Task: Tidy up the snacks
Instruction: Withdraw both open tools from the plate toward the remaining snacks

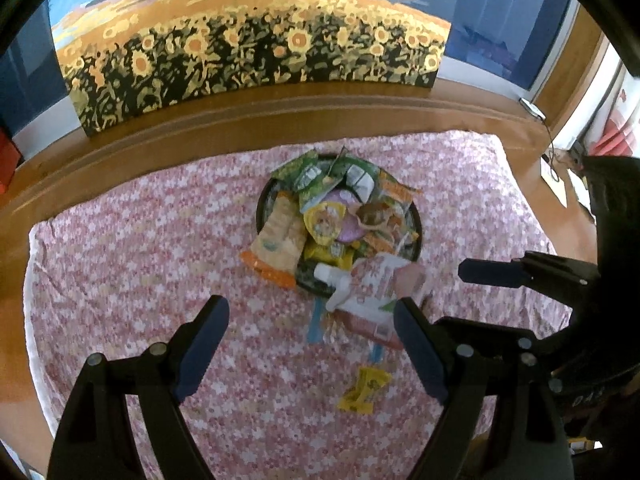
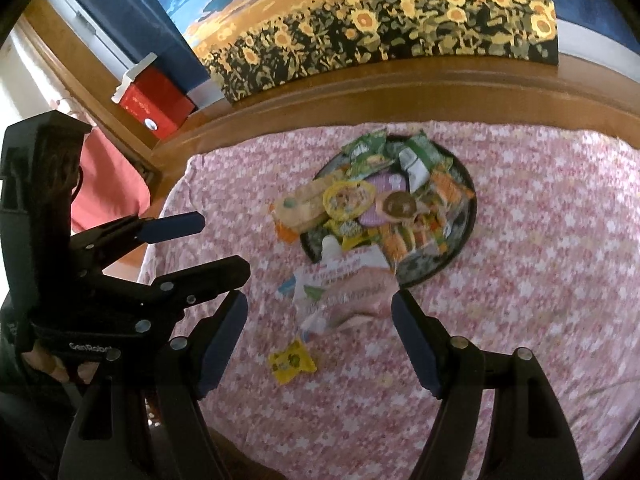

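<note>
A round dark tray [image 1: 263, 200] [image 2: 469, 216] heaped with snack packets sits mid-cloth. A pink-and-white pouch [image 1: 376, 288] [image 2: 348, 284] leans off its near rim onto the cloth. A small yellow packet [image 1: 364, 390] [image 2: 291, 361] lies alone closer to me. My left gripper [image 1: 310, 334] is open and empty, above the cloth just short of the pouch; it also shows in the right wrist view [image 2: 208, 240]. My right gripper [image 2: 318, 322] is open and empty, above the cloth with the pouch's near end and the yellow packet between its fingers.
A pink floral cloth [image 1: 140, 240] [image 2: 560, 240] covers the surface. A wooden ledge [image 1: 240, 120] runs behind it, holding a sunflower painting [image 1: 248, 52] [image 2: 380, 20] and a red box [image 2: 154, 100]. A blue-and-white wrapper [image 1: 316, 320] lies by the pouch.
</note>
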A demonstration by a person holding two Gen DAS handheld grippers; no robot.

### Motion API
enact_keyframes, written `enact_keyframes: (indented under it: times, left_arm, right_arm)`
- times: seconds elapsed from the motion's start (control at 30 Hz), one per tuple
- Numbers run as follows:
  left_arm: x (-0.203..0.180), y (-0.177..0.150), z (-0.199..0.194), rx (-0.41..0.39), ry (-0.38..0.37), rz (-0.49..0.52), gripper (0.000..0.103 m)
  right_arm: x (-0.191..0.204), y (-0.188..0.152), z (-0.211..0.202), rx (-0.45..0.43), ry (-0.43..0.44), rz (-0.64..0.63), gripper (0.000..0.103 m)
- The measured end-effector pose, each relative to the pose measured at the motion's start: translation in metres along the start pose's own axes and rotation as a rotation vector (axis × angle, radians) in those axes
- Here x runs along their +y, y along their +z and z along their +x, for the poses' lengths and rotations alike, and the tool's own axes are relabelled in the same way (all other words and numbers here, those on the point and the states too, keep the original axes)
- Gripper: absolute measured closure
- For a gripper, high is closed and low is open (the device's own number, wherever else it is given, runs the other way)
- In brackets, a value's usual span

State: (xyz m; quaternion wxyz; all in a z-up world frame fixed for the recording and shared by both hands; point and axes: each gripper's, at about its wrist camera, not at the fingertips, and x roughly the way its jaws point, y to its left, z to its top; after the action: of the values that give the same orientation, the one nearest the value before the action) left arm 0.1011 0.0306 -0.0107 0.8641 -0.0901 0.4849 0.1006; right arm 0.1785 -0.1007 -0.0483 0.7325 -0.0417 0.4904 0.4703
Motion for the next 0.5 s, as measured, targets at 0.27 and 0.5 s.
enact_keyframes:
  times: [0.27, 0.5]
  left_arm:
    - [0.011, -0.015, 0.006, 0.032, 0.015, -0.034, 0.015]
    - [0.021, -0.026, 0.021, 0.08, 0.025, -0.046, 0.015]
  right_arm:
    - [0.0, -0.015, 0.003, -0.009, -0.005, 0.03, 0.027]
    - [0.005, -0.03, 0.015, 0.029, 0.003, 0.042, 0.027]
